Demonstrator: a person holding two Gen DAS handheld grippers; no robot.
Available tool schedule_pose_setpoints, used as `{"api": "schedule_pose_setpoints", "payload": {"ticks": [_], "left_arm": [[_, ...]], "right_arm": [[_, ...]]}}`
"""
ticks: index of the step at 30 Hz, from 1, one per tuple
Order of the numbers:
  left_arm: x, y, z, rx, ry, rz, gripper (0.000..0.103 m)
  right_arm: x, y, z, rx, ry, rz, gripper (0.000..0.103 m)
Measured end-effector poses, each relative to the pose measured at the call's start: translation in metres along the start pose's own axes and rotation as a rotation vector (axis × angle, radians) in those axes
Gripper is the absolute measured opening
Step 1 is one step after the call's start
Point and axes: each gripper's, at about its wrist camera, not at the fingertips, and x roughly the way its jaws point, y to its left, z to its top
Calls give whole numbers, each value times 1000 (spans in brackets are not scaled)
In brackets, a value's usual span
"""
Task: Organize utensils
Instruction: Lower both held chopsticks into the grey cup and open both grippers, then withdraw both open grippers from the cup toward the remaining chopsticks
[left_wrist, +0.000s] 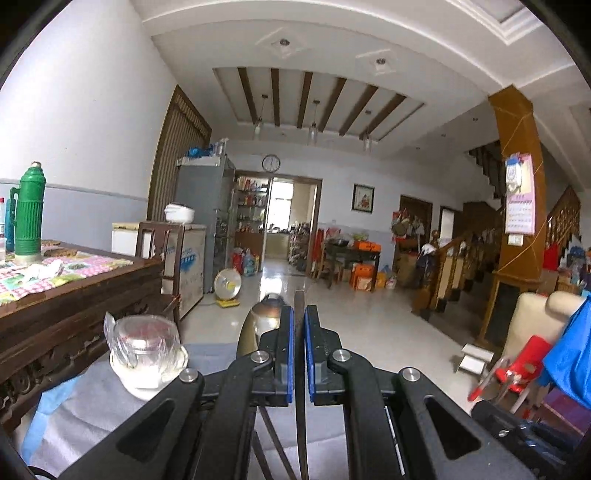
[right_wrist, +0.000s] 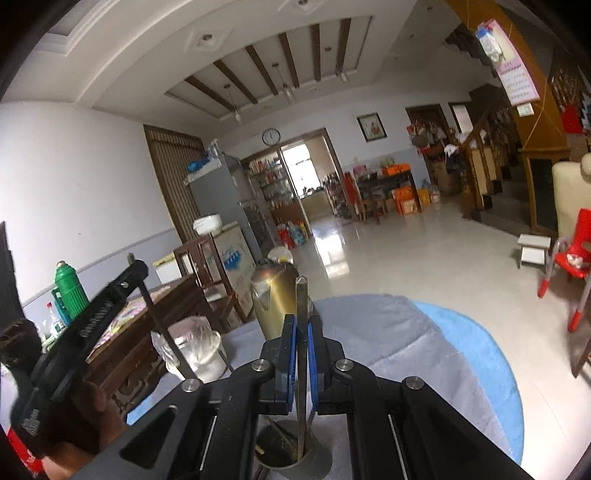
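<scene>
Left gripper (left_wrist: 299, 321) clenched on a thin dark stick (left_wrist: 300, 365) — a chopstick, by the look of it — which stands upright between the blue pads (left_wrist: 289, 354) and rises past the tips. A second stick (left_wrist: 275, 439) slants below the jaws, lower end out of frame.

Right gripper (right_wrist: 302, 325) likewise clamped on an upright stick (right_wrist: 301, 317); its lower end sits inside a metal cup (right_wrist: 314, 463) directly beneath the jaws, near edge of the table (right_wrist: 388, 332). More sticks lean in that cup.

Table is round, grey cloth over blue. On it, far side: a brass-coloured kettle (right_wrist: 275, 295) just beyond the right gripper's tips, and to its left a white cup holding a plastic-wrapped glass (right_wrist: 197, 347).

In the right wrist view the left gripper shows at the left edge (right_wrist: 135, 267), held in a hand (right_wrist: 79, 424), its stick hanging down in front of the wrapped glass.

Left of the table — a dark wooden sideboard (left_wrist: 74, 295) with a green thermos (left_wrist: 30, 210) on a patterned cloth. Far room: tiled floor, fridge, wall clock, staircase at right, red chair (left_wrist: 521, 365).
</scene>
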Motion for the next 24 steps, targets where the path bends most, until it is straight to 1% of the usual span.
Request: {"api": "schedule_pose_setpoints", "payload": {"ticks": [4, 7, 11, 15, 16, 18, 20, 21, 22, 24], "left_arm": [[13, -4, -18, 6, 37, 22, 6], [15, -8, -29, 25, 53, 27, 6], [13, -12, -37, 51, 85, 15, 6], [-1, -12, -35, 60, 101, -11, 7], [-6, -11, -33, 65, 100, -17, 10], [-18, -8, -28, 74, 88, -25, 35], [-36, -4, -22, 90, 57, -15, 47], [-44, -1, -19, 99, 44, -10, 52], [-53, 4, -17, 107, 35, -5, 54], [-70, 15, -15, 113, 31, 12, 62]], "right_arm": [[5, -3, -5, -4, 27, 11, 6], [8, -5, -11, -6, 57, 25, 6], [11, -8, -18, 11, 98, 43, 6], [14, -13, -25, 45, 152, 78, 9], [15, -14, -26, 52, 163, 84, 9], [13, -17, -28, 67, 174, 94, 9], [10, -19, -29, 88, 190, 111, 11], [8, -21, -29, 102, 193, 123, 11], [6, -21, -28, 112, 190, 133, 11], [-1, -23, -27, 135, 180, 161, 12]]}}
